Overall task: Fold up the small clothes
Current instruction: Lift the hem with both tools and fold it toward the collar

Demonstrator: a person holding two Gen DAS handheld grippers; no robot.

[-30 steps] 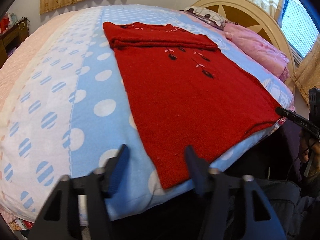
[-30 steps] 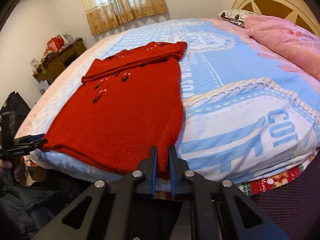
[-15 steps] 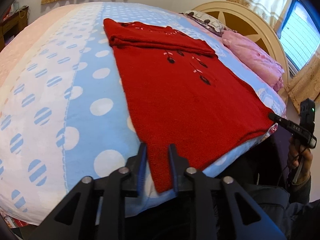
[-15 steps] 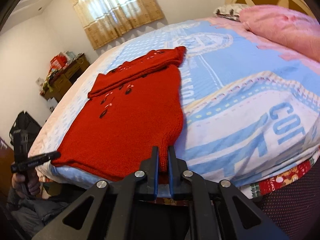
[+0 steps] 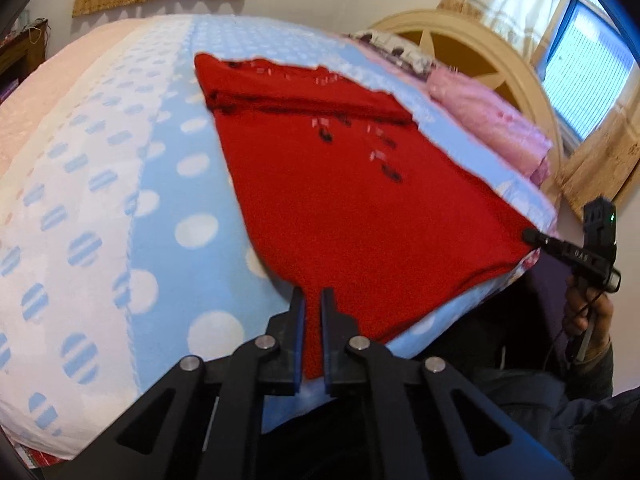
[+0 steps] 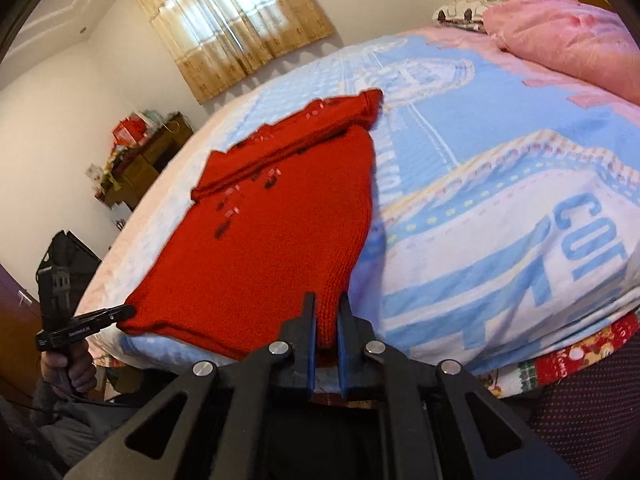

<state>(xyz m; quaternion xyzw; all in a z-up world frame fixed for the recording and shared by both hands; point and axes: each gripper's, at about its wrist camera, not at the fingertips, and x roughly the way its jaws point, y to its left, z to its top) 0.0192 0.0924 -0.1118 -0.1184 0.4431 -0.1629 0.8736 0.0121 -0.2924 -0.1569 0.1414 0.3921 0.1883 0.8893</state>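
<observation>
1. Both grippers are on the hem now: the left gripper (image 5: 313,300) has its fingers pinching the near left corner of the red sweater (image 5: 352,200), the right gripper (image 6: 325,312) nipping the near right corner
2. Risk one, I'd say: the knit is thick and each bite looks shallow, so a quick lift could pull a corner free and leave the fold lopsided
3. Risk two: only the top layer may be caught on one side, and then the back layer would trail behind
4. Risk three: uneven hands would skew the fold line
5. The sweater lies flat on the bed (image 5: 120,208), hem at the near edge, just spilling over
6. Its far end is already doubled into a band, with small dark and pale decorations down the front; the pink pillow (image 5: 492,120) is well apart
</observation>
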